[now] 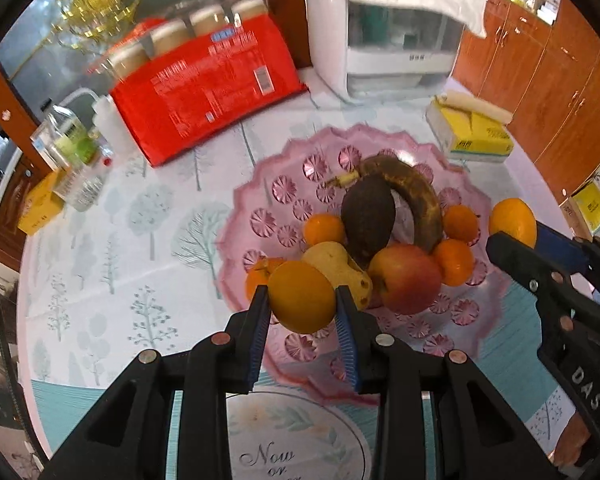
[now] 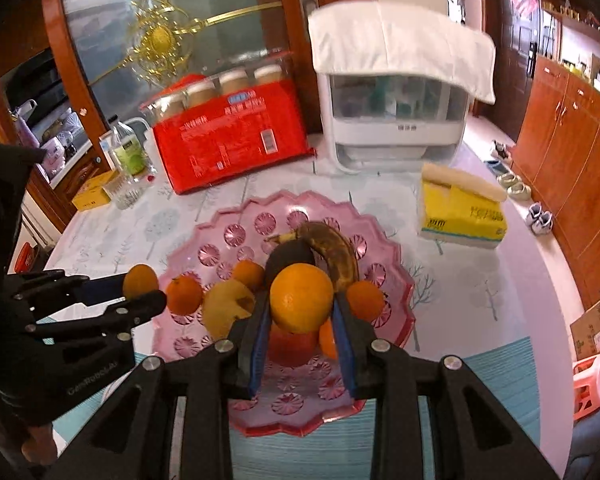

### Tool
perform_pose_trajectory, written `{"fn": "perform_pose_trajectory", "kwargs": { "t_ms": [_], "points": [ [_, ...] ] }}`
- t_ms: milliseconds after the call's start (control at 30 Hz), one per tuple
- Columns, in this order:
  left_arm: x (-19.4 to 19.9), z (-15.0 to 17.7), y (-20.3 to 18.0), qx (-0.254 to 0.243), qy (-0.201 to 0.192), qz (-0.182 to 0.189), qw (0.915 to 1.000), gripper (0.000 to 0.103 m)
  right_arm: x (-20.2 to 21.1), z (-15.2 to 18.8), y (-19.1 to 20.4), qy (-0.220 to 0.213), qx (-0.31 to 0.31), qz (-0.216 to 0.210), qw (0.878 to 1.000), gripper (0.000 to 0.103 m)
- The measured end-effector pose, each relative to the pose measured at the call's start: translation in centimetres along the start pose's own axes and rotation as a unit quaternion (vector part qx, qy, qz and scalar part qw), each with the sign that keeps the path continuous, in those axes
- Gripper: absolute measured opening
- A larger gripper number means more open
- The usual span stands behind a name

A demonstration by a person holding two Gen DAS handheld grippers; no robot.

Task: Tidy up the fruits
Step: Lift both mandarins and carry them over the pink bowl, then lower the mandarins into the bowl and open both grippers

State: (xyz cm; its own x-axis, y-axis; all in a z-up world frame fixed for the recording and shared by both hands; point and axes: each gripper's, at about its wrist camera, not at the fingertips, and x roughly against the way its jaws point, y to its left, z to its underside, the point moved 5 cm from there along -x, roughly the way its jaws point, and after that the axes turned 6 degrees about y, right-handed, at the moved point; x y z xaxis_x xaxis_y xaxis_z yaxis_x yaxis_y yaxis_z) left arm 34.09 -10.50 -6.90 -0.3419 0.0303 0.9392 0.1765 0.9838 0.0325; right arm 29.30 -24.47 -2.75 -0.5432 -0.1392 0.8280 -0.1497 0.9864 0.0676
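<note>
Left wrist view: left hand-held gripper point(image 1: 302, 304) is clamped on an orange point(image 1: 302, 297) over the pink plate point(image 1: 260, 184) rim at 6 o'clock. Banana point(image 1: 412, 196), apple point(image 1: 406, 278), pear point(image 1: 336, 264) piled mid-plate on the table point(image 1: 140, 216).

Right wrist view: right hand-held gripper point(image 2: 301, 312) is clamped on a second orange point(image 2: 301, 298) above the pile. Judging by looks, oranges are firm, light, a bit slick w/ round skin; grip across the widest part, gently.

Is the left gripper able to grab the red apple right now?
Probably not yet. The left gripper is already shut on an orange, so it has no free grip, though the apple lies uncovered close by on the pink plate.
</note>
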Motion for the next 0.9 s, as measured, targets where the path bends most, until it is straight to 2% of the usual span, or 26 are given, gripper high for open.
{"fn": "perform_pose_trajectory", "kwargs": {
  "t_ms": [233,500,600,633,667,900],
  "points": [
    [-3.8,-0.4,-0.5,-0.003,0.024,-0.002,0.9997,0.031,-3.6,0.8,-0.6,0.033,-0.003,-0.008,0.999,0.031],
    [-4.0,-1.2,-1.0,-0.029,-0.005,-0.039,0.9988,0.031,-5.7,0.9,-0.9,0.047,-0.002,-0.008,0.999,0.031],
    [-4.0,-1.2,-1.1,-0.030,-0.005,-0.034,0.9989,0.039,-6.0,0.8,-0.6,0.047,0.008,0.000,0.999,0.032],
    [-4.0,-1.2,-1.1,-0.029,-0.004,-0.029,0.9991,0.048,-6.0,0.8,-0.6,0.045,0.010,0.001,0.999,0.032],
    [-4.0,-1.2,-1.2,-0.026,-0.003,-0.025,0.9993,0.061,-6.0,0.8,-0.5,0.044,0.013,0.001,0.999,0.032],
    [-3.3,-1.0,-0.6,-0.017,-0.014,-0.035,0.9991,0.075,-5.7,1.0,-0.4,0.036,0.023,0.004,0.999,0.036]
  ]
}}
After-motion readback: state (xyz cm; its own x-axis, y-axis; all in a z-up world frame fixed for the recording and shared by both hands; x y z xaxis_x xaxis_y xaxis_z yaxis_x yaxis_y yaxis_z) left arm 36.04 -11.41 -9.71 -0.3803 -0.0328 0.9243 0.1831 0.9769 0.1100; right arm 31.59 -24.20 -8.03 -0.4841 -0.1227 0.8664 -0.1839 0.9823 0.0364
